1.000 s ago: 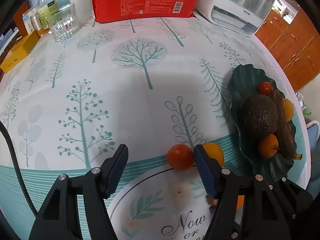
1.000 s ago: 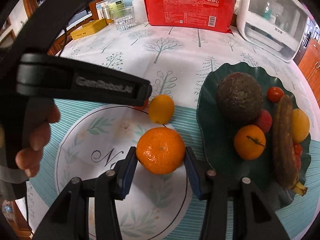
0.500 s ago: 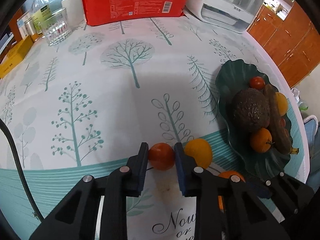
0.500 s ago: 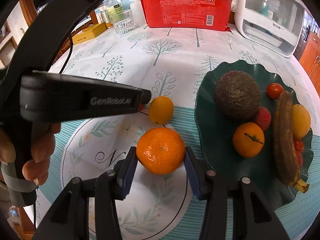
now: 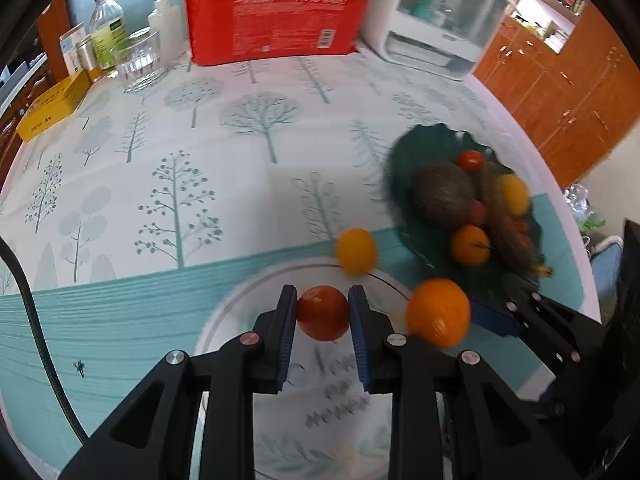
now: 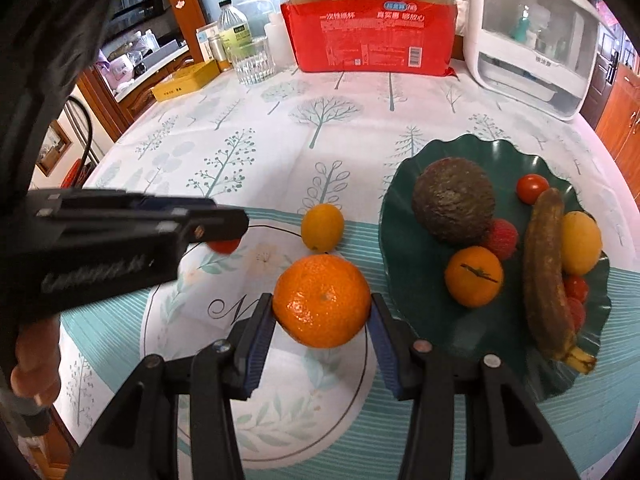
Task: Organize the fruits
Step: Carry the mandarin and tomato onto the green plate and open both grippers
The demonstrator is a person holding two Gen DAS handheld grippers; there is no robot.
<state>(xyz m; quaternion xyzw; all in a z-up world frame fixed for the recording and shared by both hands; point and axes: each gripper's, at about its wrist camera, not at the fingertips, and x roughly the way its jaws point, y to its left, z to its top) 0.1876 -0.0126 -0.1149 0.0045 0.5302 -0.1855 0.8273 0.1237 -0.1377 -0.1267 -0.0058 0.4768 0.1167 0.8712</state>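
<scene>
Both tongs hold fruit: the left tongs [image 5: 322, 312] grip a tomato [image 5: 322, 313], the right tongs [image 6: 322, 312] an orange [image 6: 322, 301]. The plate [image 6: 404, 208] lies ahead and right of both (nearer the right tongs), so the orange probably goes first.

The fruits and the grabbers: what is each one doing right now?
left gripper: jaws shut on the red tomato
red tomato: held
right gripper: jaws shut on the big orange
big orange: held
small yellow fruit: loose on the tablecloth, beside the plate
green plate: holds several fruits
brown banana: lying on the plate
glass: upright
</scene>
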